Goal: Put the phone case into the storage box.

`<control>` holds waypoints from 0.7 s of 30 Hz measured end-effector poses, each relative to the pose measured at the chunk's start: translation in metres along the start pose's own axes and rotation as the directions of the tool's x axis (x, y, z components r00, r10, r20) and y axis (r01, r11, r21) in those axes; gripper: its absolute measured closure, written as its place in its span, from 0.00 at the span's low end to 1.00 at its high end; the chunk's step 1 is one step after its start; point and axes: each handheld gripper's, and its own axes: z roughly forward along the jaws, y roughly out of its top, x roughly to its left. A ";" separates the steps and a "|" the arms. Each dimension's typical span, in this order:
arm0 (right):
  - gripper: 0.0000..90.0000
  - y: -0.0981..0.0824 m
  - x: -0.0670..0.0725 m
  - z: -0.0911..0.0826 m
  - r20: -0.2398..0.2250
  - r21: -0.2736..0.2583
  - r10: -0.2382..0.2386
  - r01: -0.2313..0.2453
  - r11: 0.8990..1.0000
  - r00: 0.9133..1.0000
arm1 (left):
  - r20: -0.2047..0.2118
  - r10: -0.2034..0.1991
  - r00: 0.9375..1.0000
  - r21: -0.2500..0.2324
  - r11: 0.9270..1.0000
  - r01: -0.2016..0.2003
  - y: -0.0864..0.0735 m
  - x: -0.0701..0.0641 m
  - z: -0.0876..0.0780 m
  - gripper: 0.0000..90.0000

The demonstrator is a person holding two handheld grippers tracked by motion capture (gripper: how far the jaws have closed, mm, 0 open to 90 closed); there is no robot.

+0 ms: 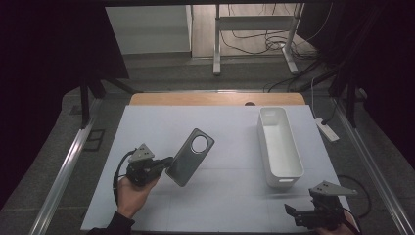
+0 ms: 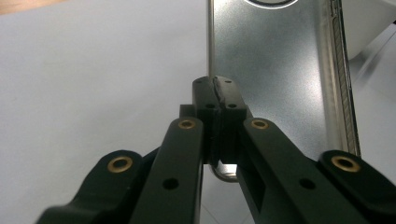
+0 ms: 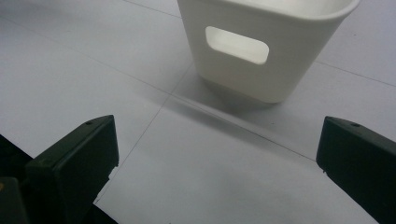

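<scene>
Pale grey matting (image 1: 161,127) covers the table, with dark floor and cable clutter beyond its far edge. At about seven o'clock on the mat, my left gripper (image 1: 166,165) is pinching a dark phone case (image 1: 190,156) by its near end, jaws pressed tight on the thin edge. The case hangs off the surface, tilted, its round camera cut-out pointing toward one o'clock. In the left gripper view the case (image 2: 275,79) rises straight out of my clamped pads, its inner face shiny and the rim running along one side.

So the pick-up looks done. What I judge is left: carry the case over to the white bin (image 1: 279,147), which stands empty at three o'clock from the case, well apart from it, and let go inside (the bin is narrow, so the case probably has to go in lengthwise).

My left hand (image 1: 131,193) comes in from six o'clock, palm under the gripper body, jaws pointing toward two o'clock. My right gripper (image 1: 299,214) waits low at five o'clock on the mat, jaws spread wide with nothing between them, aimed at the bin's (image 3: 261,51) near end with its handle slot.
</scene>
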 end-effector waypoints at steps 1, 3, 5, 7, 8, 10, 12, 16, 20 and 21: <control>0.00 0.000 0.000 0.000 0.000 -0.001 -0.001 0.001 1.000 1.000 | -0.002 0.002 1.000 -0.003 1.000 -0.002 -0.001 -0.001 -0.002 0.99; 0.00 0.000 0.000 0.000 -0.001 -0.002 -0.002 0.002 1.000 1.000 | -0.006 0.005 1.000 -0.006 1.000 -0.005 -0.004 -0.004 -0.005 0.99; 0.00 0.000 0.000 0.000 -0.002 -0.002 -0.002 0.002 1.000 1.000 | -0.009 0.009 1.000 -0.008 1.000 -0.009 -0.005 -0.006 -0.007 0.99; 0.00 0.000 0.000 0.000 -0.002 -0.002 -0.004 0.003 1.000 1.000 | -0.012 0.006 1.000 -0.012 1.000 -0.006 -0.007 -0.007 -0.009 0.99; 0.00 0.000 0.000 -0.001 -0.002 -0.004 -0.006 0.006 1.000 1.000 | -0.012 0.006 1.000 -0.013 1.000 -0.006 -0.008 -0.007 -0.009 0.99; 0.00 0.000 0.000 -0.002 -0.006 -0.007 -0.003 0.003 1.000 1.000 | -0.013 0.006 1.000 -0.015 1.000 -0.007 -0.009 -0.008 -0.010 0.99; 0.00 0.000 0.000 -0.003 -0.017 -0.017 0.003 -0.003 1.000 1.000 | -0.011 0.006 1.000 -0.018 1.000 -0.006 -0.009 -0.009 -0.011 0.99; 0.00 0.003 0.000 -0.005 -0.032 -0.030 0.005 -0.006 1.000 0.999 | -0.012 0.008 1.000 -0.019 1.000 -0.008 -0.010 -0.011 -0.012 0.99; 0.00 0.009 -0.001 -0.012 -0.068 -0.058 0.002 -0.006 0.998 0.998 | -0.014 0.007 1.000 -0.022 1.000 -0.007 -0.012 -0.014 -0.014 0.99; 0.00 0.012 -0.001 -0.014 -0.079 -0.067 0.000 -0.005 0.998 0.997 | -0.016 0.007 1.000 -0.023 1.000 -0.007 -0.013 -0.015 -0.015 0.99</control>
